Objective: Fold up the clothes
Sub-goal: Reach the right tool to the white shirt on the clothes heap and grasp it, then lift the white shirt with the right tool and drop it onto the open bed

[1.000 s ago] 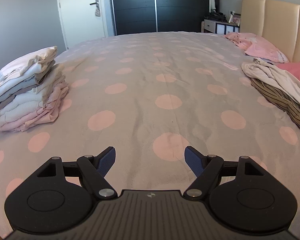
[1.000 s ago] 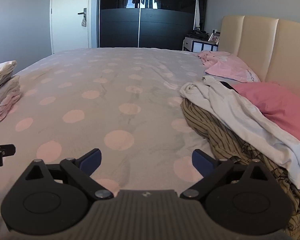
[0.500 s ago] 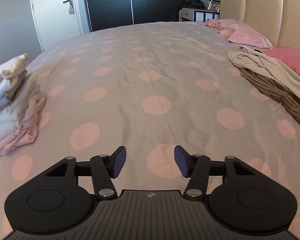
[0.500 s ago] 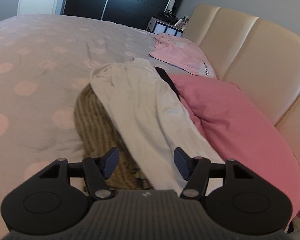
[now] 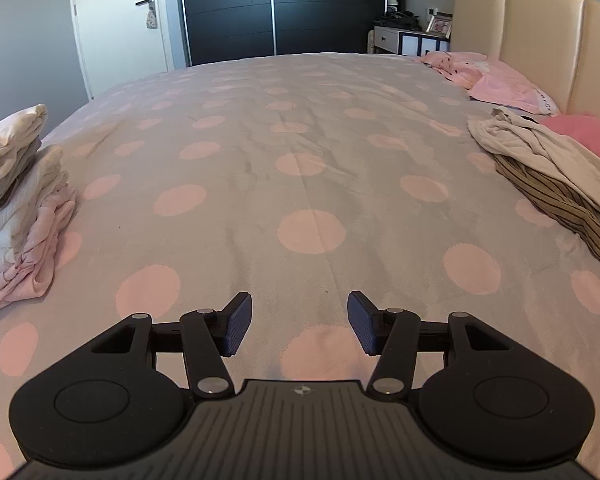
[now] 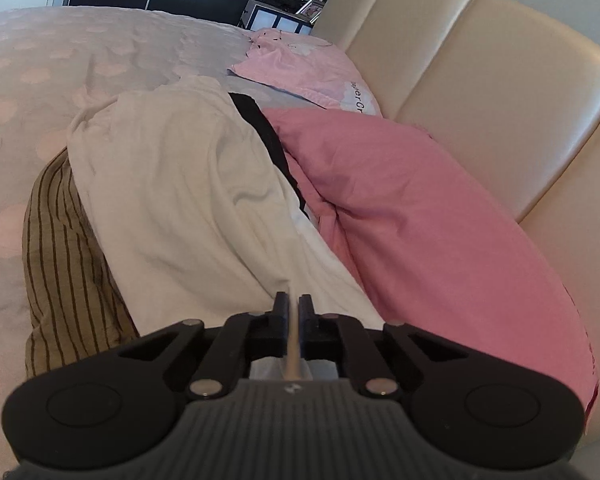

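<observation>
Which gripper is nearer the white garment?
Right. The right gripper has its jaws pinched on the white garment; the left gripper hovers over bare bedspread, well aside.

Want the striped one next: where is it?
Striped garment: left in the right wrist view, under the white garment on the spotted bedspread.

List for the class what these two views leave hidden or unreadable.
- Striped garment: right wrist view, mostly under the white garment.
- Black item: right wrist view, only a strip shows between white garment and pink pillow.
- Folded stack: left wrist view, cut by frame edge.
</observation>
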`<state>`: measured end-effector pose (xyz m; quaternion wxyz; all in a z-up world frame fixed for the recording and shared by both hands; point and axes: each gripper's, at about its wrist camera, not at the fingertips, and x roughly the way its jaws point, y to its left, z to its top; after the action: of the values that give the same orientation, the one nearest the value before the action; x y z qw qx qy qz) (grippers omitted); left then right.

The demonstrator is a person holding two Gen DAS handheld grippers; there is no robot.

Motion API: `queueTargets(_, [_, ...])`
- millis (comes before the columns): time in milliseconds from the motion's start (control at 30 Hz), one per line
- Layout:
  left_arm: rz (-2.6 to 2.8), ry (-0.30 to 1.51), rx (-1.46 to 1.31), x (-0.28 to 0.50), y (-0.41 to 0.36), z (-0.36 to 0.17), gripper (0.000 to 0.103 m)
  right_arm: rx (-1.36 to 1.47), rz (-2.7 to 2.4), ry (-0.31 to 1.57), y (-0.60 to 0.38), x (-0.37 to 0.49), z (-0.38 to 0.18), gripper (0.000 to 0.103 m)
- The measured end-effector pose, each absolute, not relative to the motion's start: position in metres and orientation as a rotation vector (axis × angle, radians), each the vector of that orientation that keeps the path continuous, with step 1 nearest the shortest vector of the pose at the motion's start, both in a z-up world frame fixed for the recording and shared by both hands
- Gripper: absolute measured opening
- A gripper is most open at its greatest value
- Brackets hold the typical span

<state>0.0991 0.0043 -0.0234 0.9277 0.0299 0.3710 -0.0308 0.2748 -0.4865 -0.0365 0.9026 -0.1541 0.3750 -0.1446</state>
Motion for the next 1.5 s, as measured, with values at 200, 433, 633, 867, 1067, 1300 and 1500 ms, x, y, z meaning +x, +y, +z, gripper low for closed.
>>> queueTargets(200, [-0.068, 0.790, 0.047, 0.096, 0.005, -0.020, 0.052, -0.367, -0.161, 0.714, -0.450, 0.255, -0.007, 0.002])
queueTargets(433, [-0.088, 0.773, 0.098, 0.072, -0.003, 0.002, 0.052, -0.351, 0.120, 0.592, -0.357, 0.217, 0.036, 0.002])
queueTargets(633, [-0.084, 0.723, 0.101, 0.045, 0.004, 0.032, 0.052, -0.305, 0.445, 0.482, -0.251, 0.153, 0.069, 0.002])
queueTargets(867, [-0.037, 0.690, 0.111, 0.010, 0.035, 0.063, 0.052, -0.263, 0.857, 0.537, -0.154, 0.046, 0.069, 0.002])
queueTargets(1067, [-0.063, 0.715, 0.134, -0.010, 0.048, 0.070, 0.052, -0.339, 0.984, 0.688, -0.109, -0.017, 0.025, 0.003])
queueTargets(1300, [-0.151, 0.742, 0.160, -0.022, 0.032, 0.056, 0.052, -0.353, 0.924, 0.760, -0.131, -0.013, 0.019, 0.033])
queueTargets(1500, [-0.247, 0.773, 0.128, -0.014, 0.001, 0.041, 0.054, -0.333, 0.689, 0.800, -0.185, 0.031, 0.011, 0.033])
